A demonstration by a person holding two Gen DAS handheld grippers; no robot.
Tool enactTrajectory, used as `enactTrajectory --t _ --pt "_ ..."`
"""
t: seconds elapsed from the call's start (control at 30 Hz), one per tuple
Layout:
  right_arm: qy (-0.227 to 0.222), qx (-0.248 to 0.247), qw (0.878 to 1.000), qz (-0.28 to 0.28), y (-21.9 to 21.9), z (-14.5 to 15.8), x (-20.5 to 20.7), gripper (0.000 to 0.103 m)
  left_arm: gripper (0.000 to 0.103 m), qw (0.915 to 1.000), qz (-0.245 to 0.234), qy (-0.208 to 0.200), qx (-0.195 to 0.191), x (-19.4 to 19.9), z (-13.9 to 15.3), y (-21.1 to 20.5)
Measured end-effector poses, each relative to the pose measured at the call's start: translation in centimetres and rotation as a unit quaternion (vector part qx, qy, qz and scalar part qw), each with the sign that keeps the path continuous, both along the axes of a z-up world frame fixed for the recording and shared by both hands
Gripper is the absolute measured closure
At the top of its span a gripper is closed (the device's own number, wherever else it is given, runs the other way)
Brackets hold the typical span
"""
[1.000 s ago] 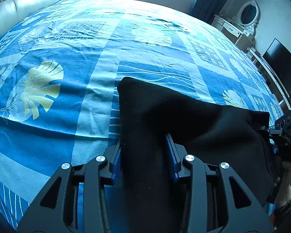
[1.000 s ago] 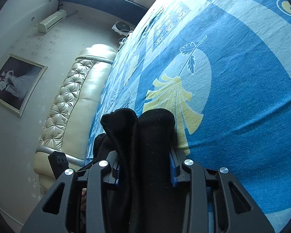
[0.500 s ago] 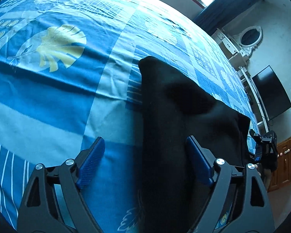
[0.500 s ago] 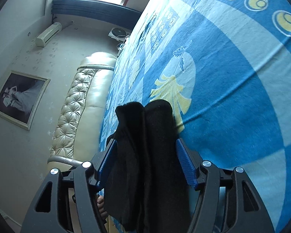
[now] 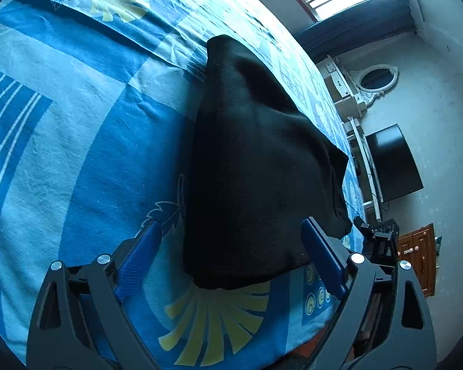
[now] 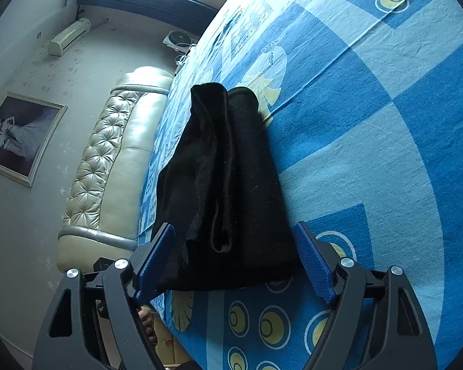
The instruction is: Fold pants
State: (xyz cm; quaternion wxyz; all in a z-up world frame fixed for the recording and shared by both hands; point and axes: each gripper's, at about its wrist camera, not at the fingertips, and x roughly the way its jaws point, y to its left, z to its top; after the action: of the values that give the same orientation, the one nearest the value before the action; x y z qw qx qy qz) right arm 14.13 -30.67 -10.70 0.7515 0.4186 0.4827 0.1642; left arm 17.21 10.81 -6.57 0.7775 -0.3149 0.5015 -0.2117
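The black pants (image 5: 253,166) lie folded into a compact stack on the blue patterned bedsheet (image 5: 77,141). My left gripper (image 5: 231,256) is open, its blue pads on either side of the stack's near end, not touching it. In the right wrist view the pants (image 6: 231,185) show layered folded edges. My right gripper (image 6: 234,256) is open around that end of the stack, with nothing in it. The right gripper also shows at the far end in the left wrist view (image 5: 376,234).
A padded cream headboard (image 6: 108,166) runs along one side of the bed. A dresser with an oval mirror (image 5: 376,80), a black TV (image 5: 392,163) and a wooden cabinet (image 5: 416,256) stand beyond the bed's edge. The sheet (image 6: 370,108) stretches wide around the pants.
Both grippers have opened and let go of the pants, which now rest on the bed. Both have pulled back a little from the stack.
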Motion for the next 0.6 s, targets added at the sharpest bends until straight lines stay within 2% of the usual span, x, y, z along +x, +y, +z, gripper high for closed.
enactTrajectory --t 0.13,0.23,0.27,0.3,0.33,0.37,0.4,0.5,0.6 --pt "0.013 -0.049 0.998 0.025 1.3 -0.2 1.2 0.022 0.012 0.9999 0.01 0.005 0.004 0.8 -0.2 -0.9" --pt "0.016 -0.066 0.997 0.027 1.8 -0.3 1.6 0.022 0.012 0.9996 0.004 0.002 0.029 1.0 -0.1 -2.0" --pt "0.019 -0.073 0.997 0.026 1.9 -0.3 1.6 0.026 0.015 0.9992 -0.001 -0.001 0.041 1.1 0.0 -2.4" --pt "0.023 -0.082 0.996 0.022 1.9 -0.3 1.6 0.031 0.031 0.9986 -0.008 -0.004 0.053 0.9 0.1 -2.9" --pt "0.026 -0.085 0.996 0.022 2.0 -0.4 1.7 0.048 0.034 0.998 -0.015 -0.004 0.062 1.0 0.1 -3.3" --pt "0.026 -0.078 0.996 0.022 1.9 -0.6 1.7 0.053 0.036 0.9977 -0.014 -0.006 0.067 0.8 0.1 -3.4" --pt "0.024 -0.075 0.997 0.019 1.8 -0.6 1.5 0.055 0.042 0.9974 -0.014 -0.007 0.07 0.7 0.3 -3.5" --pt "0.021 -0.058 0.998 0.011 1.8 -0.6 1.3 0.06 0.052 0.9965 -0.011 -0.011 0.082 0.5 0.7 -3.4" --pt "0.019 -0.048 0.999 0.007 1.6 -0.4 1.1 0.062 0.058 0.9958 -0.009 -0.017 0.09 0.2 1.0 -3.3"
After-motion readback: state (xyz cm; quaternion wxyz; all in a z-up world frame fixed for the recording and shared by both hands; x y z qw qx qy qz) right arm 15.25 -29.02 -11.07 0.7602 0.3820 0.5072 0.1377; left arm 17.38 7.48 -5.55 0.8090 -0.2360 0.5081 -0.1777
